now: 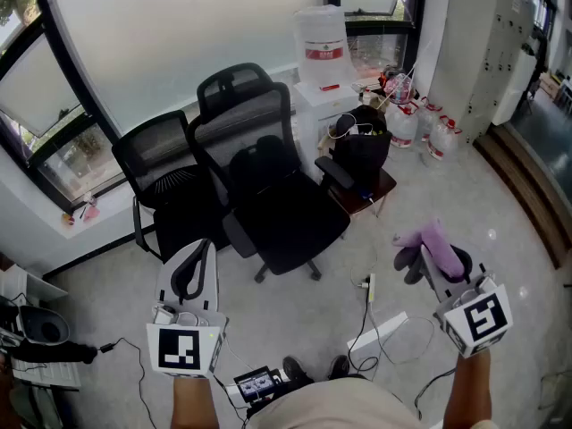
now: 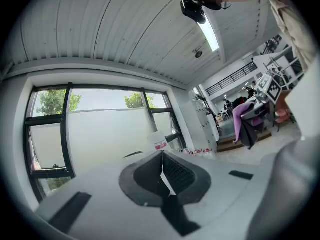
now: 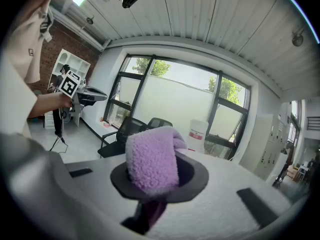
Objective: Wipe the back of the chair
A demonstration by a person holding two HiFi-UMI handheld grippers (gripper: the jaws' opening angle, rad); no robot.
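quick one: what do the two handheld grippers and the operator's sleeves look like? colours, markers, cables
Both alike: left gripper and right gripper have pale grey-white shells with black-lined jaws, the right's partly behind a purple cloth. Each carries a white cube with black square markers. Thin white cables loop at the left one's base. The person wears a beige short-sleeved top.

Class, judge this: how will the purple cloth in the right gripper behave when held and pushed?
Probably floppy: the purple cloth folds over and droops from the right gripper. Likely light: the jaws alone carry it. Its fuzzy pile would probably drag, not slip.
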